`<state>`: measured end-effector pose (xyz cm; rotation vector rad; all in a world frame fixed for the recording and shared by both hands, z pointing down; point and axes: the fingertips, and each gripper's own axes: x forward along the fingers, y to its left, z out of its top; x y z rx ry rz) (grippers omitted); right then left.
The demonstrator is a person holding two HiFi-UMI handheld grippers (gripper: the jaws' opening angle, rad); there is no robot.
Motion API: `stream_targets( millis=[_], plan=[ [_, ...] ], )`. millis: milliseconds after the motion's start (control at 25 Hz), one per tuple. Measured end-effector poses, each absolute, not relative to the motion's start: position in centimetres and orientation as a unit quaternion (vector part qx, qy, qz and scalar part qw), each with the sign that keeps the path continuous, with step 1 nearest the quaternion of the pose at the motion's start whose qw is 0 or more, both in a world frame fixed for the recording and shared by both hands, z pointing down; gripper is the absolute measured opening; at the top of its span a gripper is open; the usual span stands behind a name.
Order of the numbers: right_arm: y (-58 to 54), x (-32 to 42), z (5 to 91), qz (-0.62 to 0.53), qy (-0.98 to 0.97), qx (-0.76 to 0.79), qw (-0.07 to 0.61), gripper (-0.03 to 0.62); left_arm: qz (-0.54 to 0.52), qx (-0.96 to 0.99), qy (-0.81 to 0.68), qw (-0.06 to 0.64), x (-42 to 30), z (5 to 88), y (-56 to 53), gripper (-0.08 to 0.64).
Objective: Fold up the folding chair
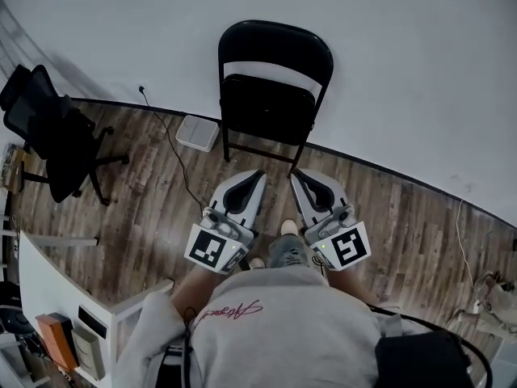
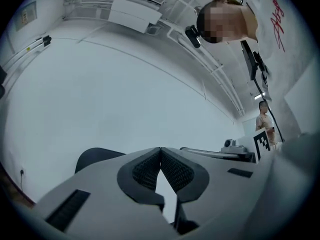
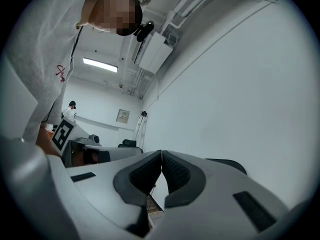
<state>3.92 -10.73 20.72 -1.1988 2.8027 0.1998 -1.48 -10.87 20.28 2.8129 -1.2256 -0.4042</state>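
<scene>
Two grippers sit side by side low in the head view, held out in front of the person's torso and pointing toward the wall. The left gripper (image 1: 259,174) has its jaws pressed fully together with nothing between them; its own view shows the ribbed pads meeting along one line. The right gripper (image 1: 296,174) is the same, with its jaws closed tip to tip and empty. The marker cubes of both face up toward the head camera.

The black folding chair (image 1: 273,95) stands just ahead of both grippers, clear of them, at the foot of the white wall (image 1: 404,71). Its rounded backrest is uppermost and its feet rest on the wood-plank floor (image 1: 388,208). The seat looks raised close against the frame, though the steep angle leaves that uncertain. Part of the chair's dark backrest shows behind the jaws in each gripper view.

A black office chair (image 1: 52,132) stands well to the left. Between it and the folding chair, a flat white box (image 1: 198,132) lies on the floor by the wall, and a thin black cable (image 1: 171,148) trails past it. A white tabletop edge (image 1: 48,285) fills the lower left corner. In the left gripper view a second person (image 2: 263,121) stands far back, and an air-conditioning unit (image 2: 135,11) hangs at the ceiling.
</scene>
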Motion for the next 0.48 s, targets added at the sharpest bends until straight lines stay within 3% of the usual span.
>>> stream_targets(
  millis=[480],
  plan=[
    [-4.7,2.9,20.2,0.102,0.893,-0.437,0.026,0.017,-0.090,0.916,-0.391,0.012,-3.0,21.0,-5.5,0.017]
  ],
)
